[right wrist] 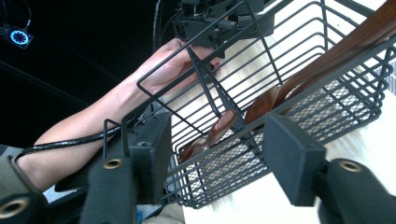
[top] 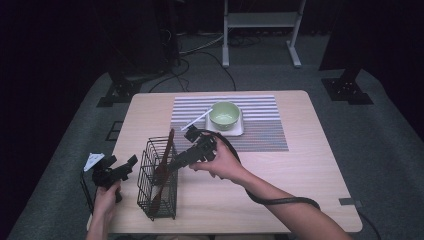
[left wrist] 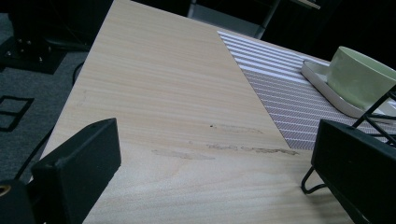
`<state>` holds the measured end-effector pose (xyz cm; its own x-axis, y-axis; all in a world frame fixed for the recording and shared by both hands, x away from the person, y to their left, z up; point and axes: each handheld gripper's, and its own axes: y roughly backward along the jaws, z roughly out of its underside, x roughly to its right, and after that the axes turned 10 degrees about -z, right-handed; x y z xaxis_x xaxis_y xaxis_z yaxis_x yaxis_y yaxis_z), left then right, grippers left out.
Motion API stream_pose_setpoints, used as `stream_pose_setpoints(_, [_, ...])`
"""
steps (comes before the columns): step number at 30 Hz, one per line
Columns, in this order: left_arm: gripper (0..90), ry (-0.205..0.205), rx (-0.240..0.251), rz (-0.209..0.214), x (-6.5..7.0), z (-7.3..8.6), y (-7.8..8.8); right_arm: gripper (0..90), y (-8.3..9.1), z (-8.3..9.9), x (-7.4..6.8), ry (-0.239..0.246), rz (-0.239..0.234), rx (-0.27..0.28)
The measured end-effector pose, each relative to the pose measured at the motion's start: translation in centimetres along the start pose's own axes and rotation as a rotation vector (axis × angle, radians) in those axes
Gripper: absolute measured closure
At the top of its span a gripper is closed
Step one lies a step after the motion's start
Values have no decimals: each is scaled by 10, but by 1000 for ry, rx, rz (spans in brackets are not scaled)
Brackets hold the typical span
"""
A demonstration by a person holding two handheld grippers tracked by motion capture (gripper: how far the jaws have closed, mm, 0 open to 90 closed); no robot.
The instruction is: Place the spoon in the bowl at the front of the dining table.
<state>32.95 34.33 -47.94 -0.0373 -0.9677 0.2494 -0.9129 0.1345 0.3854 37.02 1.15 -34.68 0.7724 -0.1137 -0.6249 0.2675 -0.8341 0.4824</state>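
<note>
A black wire basket (top: 157, 192) stands near the table's front left, with brown wooden utensils (top: 167, 145) leaning inside it. My right gripper (top: 175, 162) reaches the basket's right side from the right. In the right gripper view its jaws (right wrist: 219, 154) stand apart with the basket's wire wall (right wrist: 327, 107) crossing the gap, and the pads do not press on it. The wooden utensils (right wrist: 327, 56) lie beyond, inside the basket. My left gripper (top: 120, 164) sits just left of the basket, open (left wrist: 210, 168) over bare tabletop, its right jaw beside a basket foot (left wrist: 308, 184).
A green bowl (top: 224, 115) sits on a white square plate (top: 240, 131) on a striped placemat (top: 260, 132), with a thin white stick (top: 197, 121) leaning at the bowl's left. The table's left edge (left wrist: 79, 88) runs close to my left gripper. A cable trails from the right gripper.
</note>
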Motion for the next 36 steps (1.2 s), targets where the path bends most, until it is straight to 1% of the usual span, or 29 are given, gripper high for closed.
stream_pose_setpoints(3, [5, 0, 0, 0, 0, 0, 0, 491, -3, -1, -1, 2, 10, -12])
stream_pose_setpoints(4, [5, 0, 0, 0, 0, 0, 0, 525, -4, -1, -1, -1, 15, -18])
stream_pose_setpoints(7, [5, 2, 0, 1, 0, 0, 0, 531, -5, -1, -1, 1, 13, -18])
stream_pose_setpoints(12, [5, 1, 1, 4, 0, 0, 0, 614, -6, -3, -3, 0, 10, -21])
stream_pose_setpoints(14, [5, 1, 2, 4, 0, 0, 0, 646, -6, -3, -3, 1, 14, -24])
stream_pose_setpoints(16, [5, 1, 2, 4, 0, 0, 0, 699, -7, -3, -4, 9, 26, -29])
stream_pose_setpoints(21, [5, 1, 2, 5, 0, 0, 0, 789, -6, -4, -5, 12, 27, -22])
stream_pose_setpoints(23, [5, 1, 2, 5, 0, 0, 0, 826, -6, -4, -6, 4, 22, -18])
stream_pose_setpoints(27, [5, 2, 3, 6, 0, 0, 0, 832, -4, -4, -11, 11, 37, -8])
stream_pose_setpoints(29, [5, 2, 5, 7, 0, 0, 0, 833, -1, -6, -13, 10, 38, 5])
stream_pose_setpoints(33, [5, 1, 4, 6, 0, 0, 0, 835, 3, -8, -15, 6, 37, 15])
stream_pose_setpoints(34, [5, 1, 4, 7, 0, 0, 0, 836, 5, -10, -17, 16, 40, 20])
stream_pose_setpoints(36, [5, 1, 5, 6, 0, 0, 0, 835, 6, -11, -18, 15, 39, 22])
